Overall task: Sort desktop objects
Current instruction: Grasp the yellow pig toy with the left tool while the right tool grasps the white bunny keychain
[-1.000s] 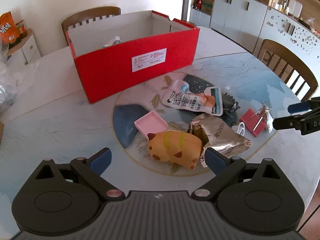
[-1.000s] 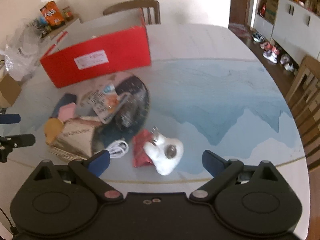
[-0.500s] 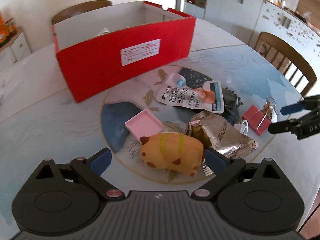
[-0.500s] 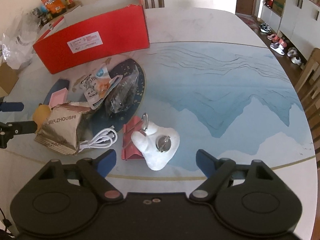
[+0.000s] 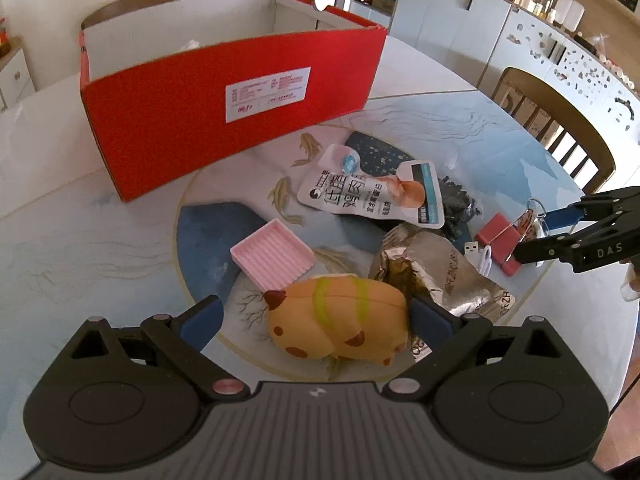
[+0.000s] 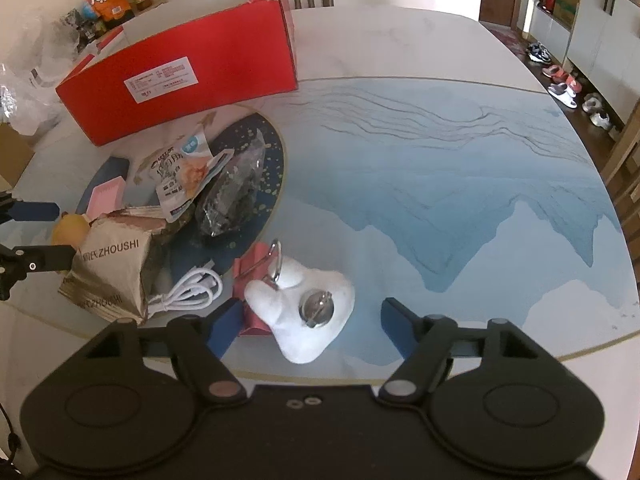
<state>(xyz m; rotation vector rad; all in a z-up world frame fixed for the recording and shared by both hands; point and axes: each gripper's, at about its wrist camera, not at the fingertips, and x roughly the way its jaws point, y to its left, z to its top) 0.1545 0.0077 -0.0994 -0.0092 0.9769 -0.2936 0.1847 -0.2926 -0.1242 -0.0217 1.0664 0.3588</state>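
Note:
An orange plush toy (image 5: 340,316) lies on the table between the open fingers of my left gripper (image 5: 316,320), not gripped. A pink tray (image 5: 272,254), a white snack pouch (image 5: 368,196), a foil bag (image 5: 440,272), a dark bag (image 5: 456,208) and a red binder clip (image 5: 500,236) lie beyond it. My right gripper (image 6: 308,320) is open around a white keychain plush (image 6: 308,312) with a metal ring. A white cable (image 6: 188,292) lies to its left. An open red box (image 5: 224,92) stands behind.
Wooden chairs (image 5: 560,136) stand at the table's right and far sides. The round table (image 6: 440,160) has a wide blue-patterned stretch to the right. Plastic bags and snack packs (image 6: 100,0) sit beyond the box on the left.
Both grippers have moved forward and down. The orange plush now lies between the left fingers and the white keychain plush between the right fingers.

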